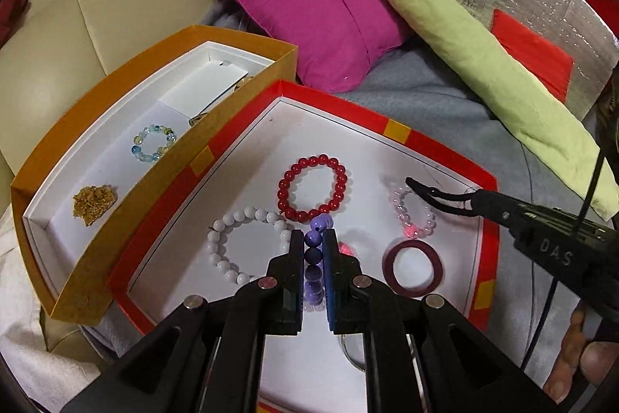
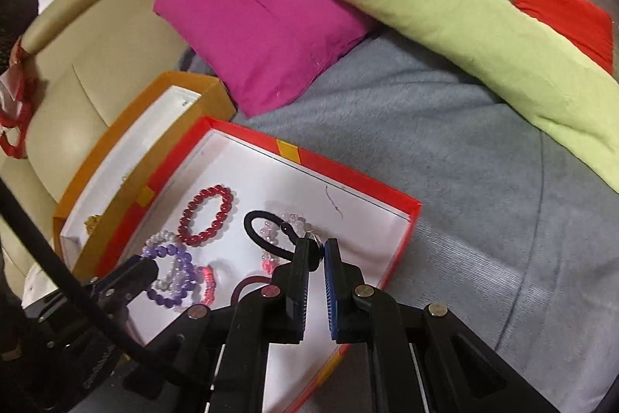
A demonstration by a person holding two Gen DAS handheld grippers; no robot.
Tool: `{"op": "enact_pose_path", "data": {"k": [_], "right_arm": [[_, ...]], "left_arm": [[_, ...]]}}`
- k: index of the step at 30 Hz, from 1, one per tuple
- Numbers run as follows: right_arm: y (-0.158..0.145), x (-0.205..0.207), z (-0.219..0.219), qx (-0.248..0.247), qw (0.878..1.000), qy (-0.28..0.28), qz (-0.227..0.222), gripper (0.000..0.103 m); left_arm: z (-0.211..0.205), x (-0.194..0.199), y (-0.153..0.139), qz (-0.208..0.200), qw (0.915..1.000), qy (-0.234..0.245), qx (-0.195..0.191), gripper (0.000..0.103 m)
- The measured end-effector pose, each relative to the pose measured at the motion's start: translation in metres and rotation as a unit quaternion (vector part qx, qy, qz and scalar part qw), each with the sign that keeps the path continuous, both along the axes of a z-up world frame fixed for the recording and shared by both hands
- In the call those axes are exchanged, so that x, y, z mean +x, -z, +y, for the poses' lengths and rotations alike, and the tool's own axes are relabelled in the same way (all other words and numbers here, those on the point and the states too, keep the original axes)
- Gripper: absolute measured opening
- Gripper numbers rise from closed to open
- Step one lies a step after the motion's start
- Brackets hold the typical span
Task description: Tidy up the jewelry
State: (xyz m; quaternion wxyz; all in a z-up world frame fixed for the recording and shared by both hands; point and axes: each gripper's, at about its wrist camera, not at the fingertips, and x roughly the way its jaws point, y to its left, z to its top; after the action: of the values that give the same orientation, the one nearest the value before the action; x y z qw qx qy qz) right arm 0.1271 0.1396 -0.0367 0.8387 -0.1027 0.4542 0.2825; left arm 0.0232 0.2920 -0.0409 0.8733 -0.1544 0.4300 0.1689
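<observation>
My left gripper (image 1: 313, 239) is clamped on the purple bead bracelet (image 1: 314, 250), held above the red box (image 1: 398, 130). My right gripper (image 2: 317, 250) pinches the black hair tie (image 2: 267, 231); its loop trails left over the pink bead bracelet (image 2: 271, 260) below it.

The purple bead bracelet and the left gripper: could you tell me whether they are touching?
Touching. In the left wrist view the left gripper is shut on the purple bead bracelet, its beads pinched between both fingers.
</observation>
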Motion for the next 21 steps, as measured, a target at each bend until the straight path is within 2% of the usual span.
{"op": "enact_pose_path", "data": {"k": [5,6,8,9,10,13,14,16,18,21], "right_arm": [[0.009,0.008,0.004,-0.01,1.0,0.005,0.01,0.012],[0.01,0.009,0.006,-0.011,1.0,0.006,0.011,0.018],[0.009,0.01,0.006,-0.007,1.0,0.008,0.019,0.046],[0.007,0.009,0.005,-0.006,1.0,0.008,0.015,0.068],[0.002,0.006,0.003,-0.003,1.0,0.009,0.0,0.072],[-0.01,0.001,-0.005,0.002,1.0,0.012,-0.019,0.074],[-0.013,-0.001,-0.008,0.003,1.0,0.012,-0.019,0.075],[-0.021,-0.01,-0.018,0.0,0.999,0.01,-0.033,0.082],[-0.028,-0.021,-0.029,0.0,0.999,0.006,-0.045,0.084],[-0.035,-0.04,-0.047,0.0,0.998,-0.002,-0.061,0.094]], "left_arm": [[0.002,0.005,0.004,0.008,0.9999,-0.003,0.012,0.01],[0.003,0.003,0.004,0.008,0.9999,-0.006,0.012,0.014],[0.005,0.001,0.003,0.005,0.9998,-0.011,0.013,0.027],[0.005,-0.002,0.002,0.003,0.9998,-0.014,0.017,0.038],[0.005,-0.004,0.0,0.002,0.9996,-0.018,0.022,0.049],[0.004,-0.014,-0.008,-0.01,0.9993,-0.026,0.026,0.061],[0.003,-0.018,-0.012,-0.012,0.9992,-0.028,0.027,0.062],[-0.001,-0.026,-0.018,-0.016,0.9987,-0.032,0.035,0.068],[-0.006,-0.032,-0.024,-0.016,0.998,-0.035,0.05,0.071],[-0.017,-0.043,-0.032,-0.012,0.9972,-0.038,0.063,0.072]]}}
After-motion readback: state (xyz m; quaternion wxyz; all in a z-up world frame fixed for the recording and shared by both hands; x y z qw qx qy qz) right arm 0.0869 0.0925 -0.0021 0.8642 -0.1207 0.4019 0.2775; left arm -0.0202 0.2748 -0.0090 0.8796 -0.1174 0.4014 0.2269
